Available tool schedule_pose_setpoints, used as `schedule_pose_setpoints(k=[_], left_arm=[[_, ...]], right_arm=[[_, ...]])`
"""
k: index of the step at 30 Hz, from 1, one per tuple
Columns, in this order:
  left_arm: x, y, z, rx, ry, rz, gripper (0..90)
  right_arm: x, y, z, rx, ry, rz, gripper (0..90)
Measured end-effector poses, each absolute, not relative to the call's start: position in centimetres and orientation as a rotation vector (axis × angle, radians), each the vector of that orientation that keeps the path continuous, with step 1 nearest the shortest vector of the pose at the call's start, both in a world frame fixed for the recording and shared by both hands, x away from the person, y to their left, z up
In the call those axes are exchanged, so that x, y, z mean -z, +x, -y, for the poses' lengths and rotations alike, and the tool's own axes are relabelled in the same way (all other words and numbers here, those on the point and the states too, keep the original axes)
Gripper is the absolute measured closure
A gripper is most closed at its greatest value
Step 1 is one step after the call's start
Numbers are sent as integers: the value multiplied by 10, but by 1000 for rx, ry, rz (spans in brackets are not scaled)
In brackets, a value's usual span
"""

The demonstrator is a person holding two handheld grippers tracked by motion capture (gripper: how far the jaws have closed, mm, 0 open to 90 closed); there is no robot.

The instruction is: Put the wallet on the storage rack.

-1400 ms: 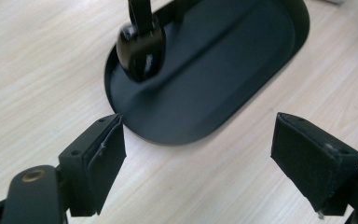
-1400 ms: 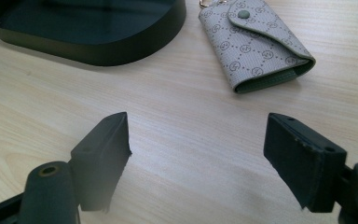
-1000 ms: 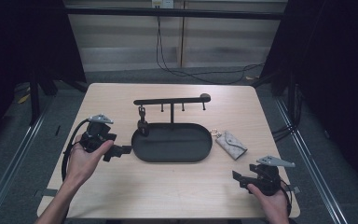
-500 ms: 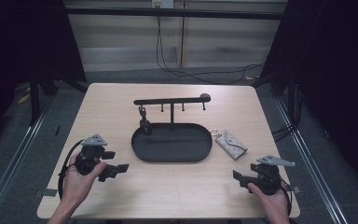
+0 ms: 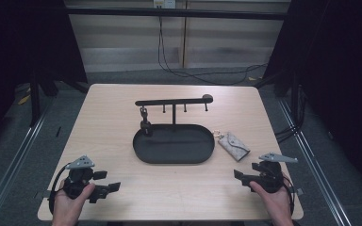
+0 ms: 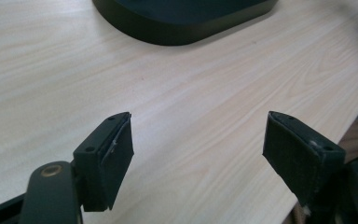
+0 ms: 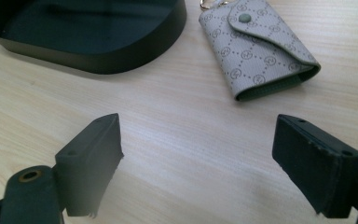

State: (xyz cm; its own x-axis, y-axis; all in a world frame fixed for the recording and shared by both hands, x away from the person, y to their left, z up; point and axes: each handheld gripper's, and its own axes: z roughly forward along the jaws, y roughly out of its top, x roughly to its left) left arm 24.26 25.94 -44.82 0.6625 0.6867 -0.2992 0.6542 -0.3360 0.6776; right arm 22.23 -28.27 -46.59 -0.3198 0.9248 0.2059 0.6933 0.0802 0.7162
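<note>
The left gripper (image 5: pixel 104 187) is idling wide open, the tray (image 5: pixel 173 144) ahead of it. The right gripper (image 5: pixel 242 175), jaws also spread, is facing the key pouch (image 7: pixel 256 49) just ahead; it should straddle the pouch's flap end squarely before closing.

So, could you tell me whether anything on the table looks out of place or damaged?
Nothing looks damaged or spilled. The grey key pouch lies askew on the table beside the black tray, not in it. Both the left hand-held gripper and the right hand-held gripper are open, holding nothing.
</note>
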Motion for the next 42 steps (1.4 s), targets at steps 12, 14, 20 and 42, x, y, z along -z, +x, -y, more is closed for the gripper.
schedule_pose_setpoints(k=[12,14,20,42], left_arm=[[464,237,-271,-58,2000,-1044,240],[464,237,-270,-67,2012,-1046,238],[462,237,-270,-50,2009,-1005,176],[457,233,-266,-83,2044,-898,229]], right_arm=[[445,239,279,-1065,1551,-2115,143],[443,241,278,-1062,1539,-2123,143],[428,258,276,-1071,1512,-2175,160],[411,331,268,-729,1611,-2375,198]])
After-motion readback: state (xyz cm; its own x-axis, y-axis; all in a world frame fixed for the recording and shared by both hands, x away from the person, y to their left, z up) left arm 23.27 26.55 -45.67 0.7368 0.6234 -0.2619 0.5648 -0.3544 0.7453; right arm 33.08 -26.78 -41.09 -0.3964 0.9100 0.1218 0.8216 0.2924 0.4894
